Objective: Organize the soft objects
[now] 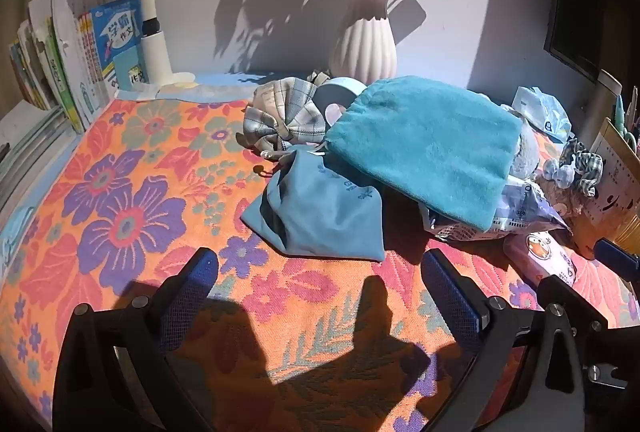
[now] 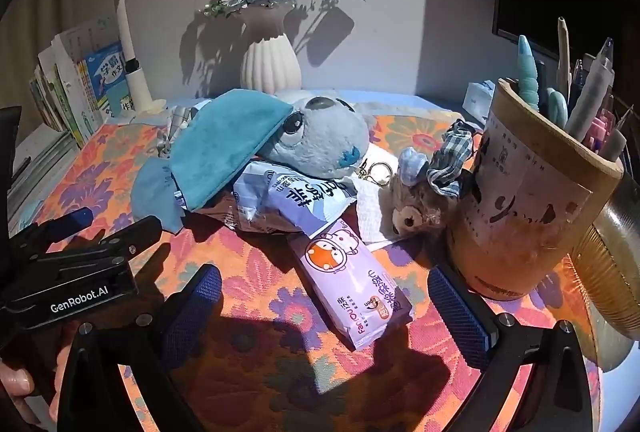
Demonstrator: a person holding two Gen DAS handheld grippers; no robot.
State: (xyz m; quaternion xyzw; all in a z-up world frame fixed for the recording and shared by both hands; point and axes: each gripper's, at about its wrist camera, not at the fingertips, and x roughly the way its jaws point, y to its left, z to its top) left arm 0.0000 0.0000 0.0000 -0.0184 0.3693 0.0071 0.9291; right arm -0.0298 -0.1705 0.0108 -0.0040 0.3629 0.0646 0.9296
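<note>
A pile of soft things lies on the flowered cloth (image 1: 120, 216). A small blue drawstring pouch (image 1: 320, 216) lies just ahead of my open, empty left gripper (image 1: 320, 292). A larger teal velvet pouch (image 1: 428, 148) lies behind it, over a grey plush head (image 2: 320, 140). A plaid bow (image 1: 284, 120) sits at the back. In the right wrist view a pink tissue pack (image 2: 356, 280) lies between the fingers of my open, empty right gripper (image 2: 324, 308). A white-and-blue packet (image 2: 288, 200), a small brown plush (image 2: 420, 212) and a plaid scrunchie (image 2: 452, 156) lie beyond.
A ribbed vase of flowers (image 1: 366, 44) stands against the back wall. Books (image 1: 80, 60) and a white lamp (image 1: 154, 32) stand at the left. A pen holder (image 2: 528, 200) stands close on the right. The left gripper's body (image 2: 72, 272) shows at the right view's left edge.
</note>
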